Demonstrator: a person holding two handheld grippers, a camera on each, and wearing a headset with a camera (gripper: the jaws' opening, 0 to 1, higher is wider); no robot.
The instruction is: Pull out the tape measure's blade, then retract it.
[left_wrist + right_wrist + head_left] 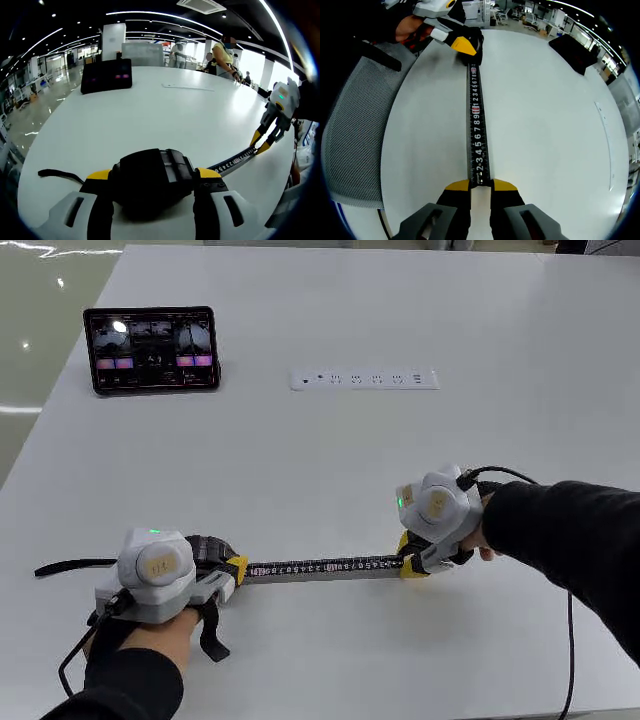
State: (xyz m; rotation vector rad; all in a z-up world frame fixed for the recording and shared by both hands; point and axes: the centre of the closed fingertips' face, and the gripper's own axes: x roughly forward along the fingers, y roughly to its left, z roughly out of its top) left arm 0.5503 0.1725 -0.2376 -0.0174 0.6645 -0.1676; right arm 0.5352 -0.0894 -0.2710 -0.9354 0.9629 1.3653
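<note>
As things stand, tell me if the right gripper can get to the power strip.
Probably not yet: the right gripper is shut on the blade, though nothing lies between it and the power strip.

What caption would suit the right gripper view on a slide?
Right gripper pinching the tape blade, stretched across the white table to the left gripper holding the case.

The tape measure's case (207, 551) sat on the table (330, 470), between the jaws of the left gripper (153, 175). From there the blade (476, 125) ran flat to the right gripper (480, 186), its end between those jaws. Far ahead of the left gripper stood a tablet (152, 348). A power strip (365, 378) lay ahead to its right.
</note>
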